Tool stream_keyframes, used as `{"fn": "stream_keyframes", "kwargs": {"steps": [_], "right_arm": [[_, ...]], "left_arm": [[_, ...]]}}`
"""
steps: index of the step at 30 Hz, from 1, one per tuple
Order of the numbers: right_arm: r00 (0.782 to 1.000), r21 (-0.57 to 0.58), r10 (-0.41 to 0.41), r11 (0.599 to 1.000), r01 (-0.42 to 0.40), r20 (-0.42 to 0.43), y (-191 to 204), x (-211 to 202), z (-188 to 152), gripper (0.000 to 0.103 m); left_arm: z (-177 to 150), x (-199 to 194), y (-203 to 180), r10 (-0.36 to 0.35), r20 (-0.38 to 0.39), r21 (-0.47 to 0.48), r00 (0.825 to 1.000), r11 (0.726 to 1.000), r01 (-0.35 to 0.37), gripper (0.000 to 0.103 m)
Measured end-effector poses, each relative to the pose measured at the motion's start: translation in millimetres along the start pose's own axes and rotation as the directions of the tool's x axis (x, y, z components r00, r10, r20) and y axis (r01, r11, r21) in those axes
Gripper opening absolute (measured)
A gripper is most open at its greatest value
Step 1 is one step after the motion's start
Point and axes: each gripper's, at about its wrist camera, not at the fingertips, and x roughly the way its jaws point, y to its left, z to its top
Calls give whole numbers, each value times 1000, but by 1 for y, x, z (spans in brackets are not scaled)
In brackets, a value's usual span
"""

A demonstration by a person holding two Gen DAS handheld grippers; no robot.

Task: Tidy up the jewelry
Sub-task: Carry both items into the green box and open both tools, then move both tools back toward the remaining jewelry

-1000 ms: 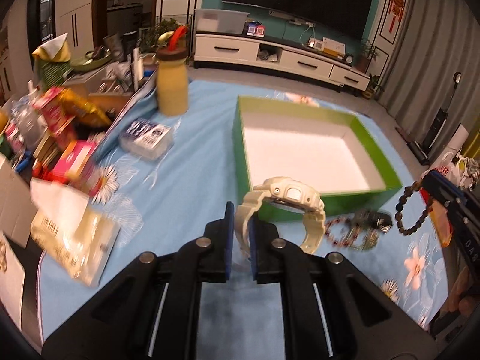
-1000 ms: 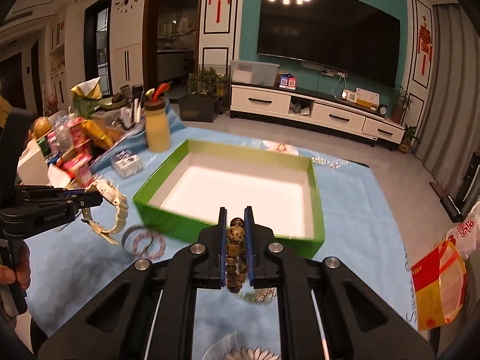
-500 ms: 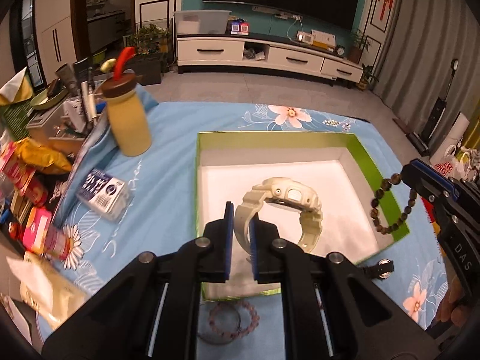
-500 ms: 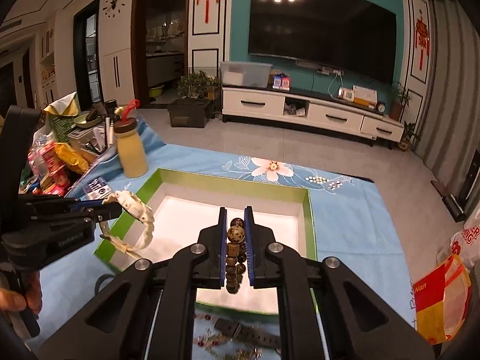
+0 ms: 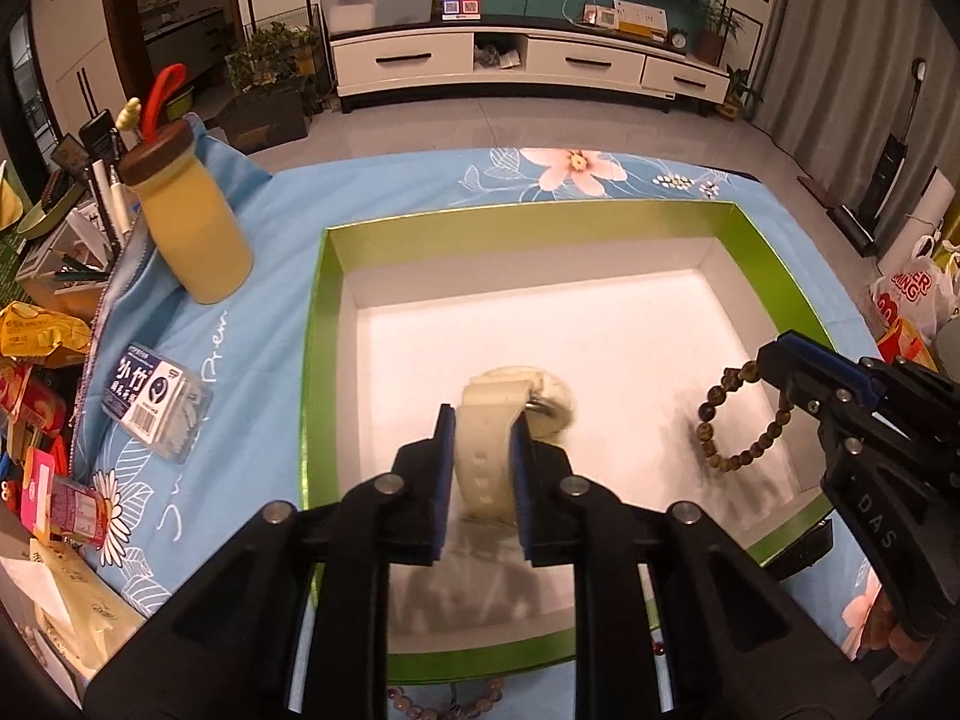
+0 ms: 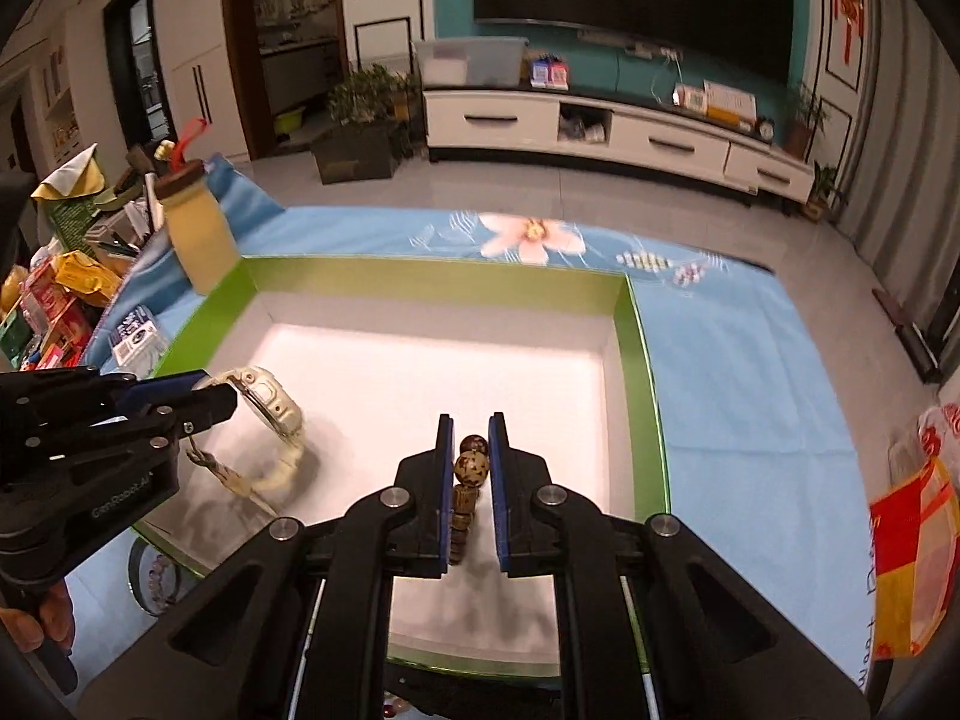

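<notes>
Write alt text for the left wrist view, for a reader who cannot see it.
The left gripper, its jaws just opening, has a cream watch between them over the white floor of a green-rimmed box. At right, the right gripper holds a brown bead bracelet above the same box.

We cannot read the watch (image 5: 510, 402) face: its far end is blurred, and the left gripper (image 5: 483, 480) hides the near strap. Whether those pads still press the strap, we cannot tell. A pale bead bracelet (image 5: 444, 705) near the green box (image 5: 315, 360) is cut off by the bottom edge. The right gripper (image 6: 471, 492) covers the lower beads of the brown bracelet (image 6: 471, 468). The far flower print (image 6: 531, 234) is smeared
</notes>
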Motion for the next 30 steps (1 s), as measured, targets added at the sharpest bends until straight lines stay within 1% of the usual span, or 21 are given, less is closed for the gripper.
{"fn": "stream_keyframes", "kwargs": {"steps": [1,2,3,4,5,7,8,9,11,13,15,16,20,22,26,30], "right_arm": [[1000,9,-3,1000,3,-11,-3,2,-1,12],[1000,17,-6,1000,7,-14,-6,2,-1,16],[1000,25,-6,1000,6,-13,-7,1,-1,20],[1000,37,-1,999,2,-12,-10,-1,-1,30],[1000,46,-1,999,1,-4,-12,-3,-1,36],[1000,64,2,998,-3,15,-16,-12,-1,38],[1000,75,10,997,-12,27,-18,-18,-1,40],[999,84,18,996,-21,38,-20,-23,-1,42],[998,94,23,995,-29,62,-22,-38,-5,47],[996,88,25,996,-32,80,-23,-53,-10,49],[995,82,27,996,-34,92,-24,-65,-15,53],[995,80,27,996,-35,99,-24,-74,-20,54],[993,83,40,995,-50,110,-25,-97,-35,55],[992,83,50,995,-60,115,-25,-106,-43,55],[991,87,69,993,-79,116,-21,-123,-61,55],[992,88,83,992,-92,99,-15,-131,-76,55]], "left_arm": [[1,0,-1,-3,4,1,1000,1000,3,21],[2,-2,-1,-1,12,3,1000,1000,1,30],[3,-5,-2,4,27,5,1000,1000,-4,43],[4,-9,-2,2,42,8,999,1000,-2,50],[5,-14,-2,-1,61,11,998,1000,1,60],[5,-25,-2,2,87,15,996,1000,-3,62],[6,-31,-1,3,100,15,995,1000,-4,66],[6,-39,2,3,117,8,993,1000,-4,75],[3,-52,8,0,143,-9,990,1000,1,82],[-3,-66,17,-1,160,-28,987,1000,5,83],[-11,-78,27,-2,168,-49,986,999,11,88],[-17,-84,32,-2,171,-56,985,998,12,88],[-39,-102,49,22,180,-77,983,997,-8,92],[-53,-109,59,27,176,-94,984,996,-11,92],[-84,-117,75,33,147,-129,989,992,-14,92],[-114,-115,85,24,97,-160,995,987,-8,92]]}}
